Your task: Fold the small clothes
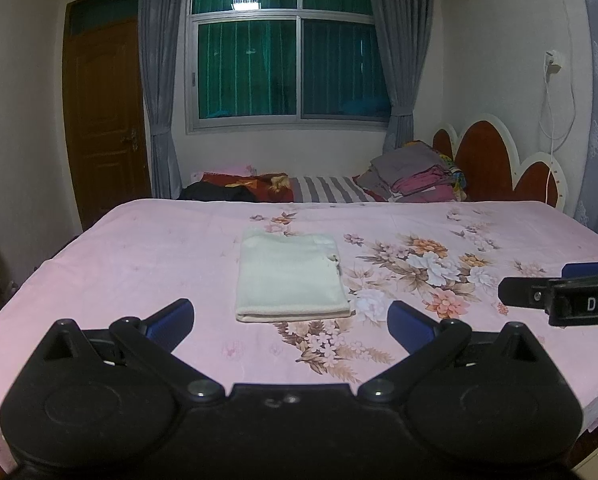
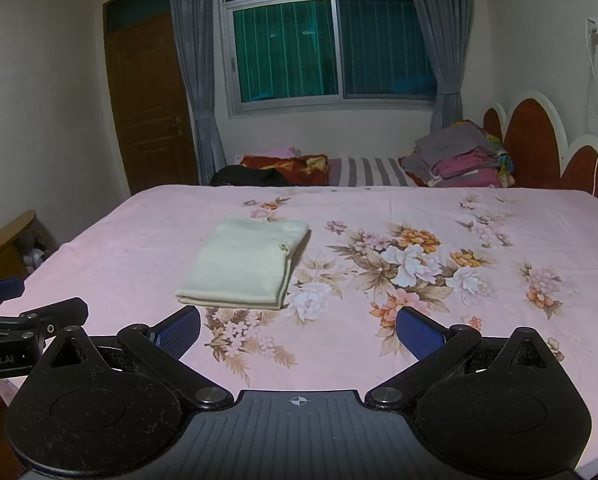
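Observation:
A cream garment (image 1: 291, 276) lies folded into a neat rectangle on the pink floral bed sheet (image 1: 139, 264); it also shows in the right wrist view (image 2: 245, 264). My left gripper (image 1: 291, 320) is open and empty, held just short of the garment's near edge. My right gripper (image 2: 299, 332) is open and empty, to the right of the garment and nearer than it. The right gripper's fingers (image 1: 539, 292) show at the right edge of the left wrist view. The left gripper's fingers (image 2: 55, 314) show at the left edge of the right wrist view.
A pile of folded clothes (image 1: 415, 176) sits at the far right by the red headboard (image 1: 487, 160). Striped and red bedding (image 1: 331, 188) lies along the far side under the window. A brown door (image 1: 107, 120) stands at the far left.

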Demonstrator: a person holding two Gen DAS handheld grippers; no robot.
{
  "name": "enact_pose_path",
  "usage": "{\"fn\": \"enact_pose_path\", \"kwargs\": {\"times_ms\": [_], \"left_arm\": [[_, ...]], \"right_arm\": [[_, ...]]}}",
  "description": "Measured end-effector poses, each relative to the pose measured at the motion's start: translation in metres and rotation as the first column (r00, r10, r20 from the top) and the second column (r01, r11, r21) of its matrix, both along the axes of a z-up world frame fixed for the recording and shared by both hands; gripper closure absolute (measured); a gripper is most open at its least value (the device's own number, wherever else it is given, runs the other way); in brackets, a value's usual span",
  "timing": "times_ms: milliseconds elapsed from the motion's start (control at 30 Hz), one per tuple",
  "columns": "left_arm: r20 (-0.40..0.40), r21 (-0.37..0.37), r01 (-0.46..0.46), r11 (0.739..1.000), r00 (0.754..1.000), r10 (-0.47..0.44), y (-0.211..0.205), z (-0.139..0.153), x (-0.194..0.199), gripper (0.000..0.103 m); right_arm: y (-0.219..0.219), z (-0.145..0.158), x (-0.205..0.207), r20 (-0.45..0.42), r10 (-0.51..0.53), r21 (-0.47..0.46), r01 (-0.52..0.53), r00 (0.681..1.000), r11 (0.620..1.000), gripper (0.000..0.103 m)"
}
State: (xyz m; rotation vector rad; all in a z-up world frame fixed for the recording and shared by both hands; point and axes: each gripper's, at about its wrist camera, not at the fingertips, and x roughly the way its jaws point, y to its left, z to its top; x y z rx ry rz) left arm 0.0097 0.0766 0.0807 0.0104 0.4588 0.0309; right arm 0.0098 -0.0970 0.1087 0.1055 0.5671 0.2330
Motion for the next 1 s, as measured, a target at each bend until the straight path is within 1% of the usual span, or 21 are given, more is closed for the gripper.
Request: {"fn": "enact_pose_path", "kwargs": {"times_ms": [467, 700, 1000], "left_arm": [[0.011, 0.013, -0.008, 1.0, 1.0, 0.008, 0.0008, 0.0028, 0.0032, 0.0], [0.019, 0.023, 0.004, 1.0, 1.0, -0.004, -0.0019, 0.0021, 0.0015, 0.0], [0.022, 0.01, 0.004, 1.0, 1.0, -0.004, -0.0014, 0.003, 0.0007, 0.0]], "right_arm": [[-0.0017, 0.0012, 0.0041, 0.003, 0.004, 0.001, -0.004, 1.0, 1.0, 0.0], [-0.0032, 0.0013, 0.0051, 0.001, 0.004, 0.003, -0.004, 1.0, 1.0, 0.0], [-0.0037, 0.0007, 0.0055, 0.0, 0.005, 0.005, -0.005, 1.0, 1.0, 0.0]]}}
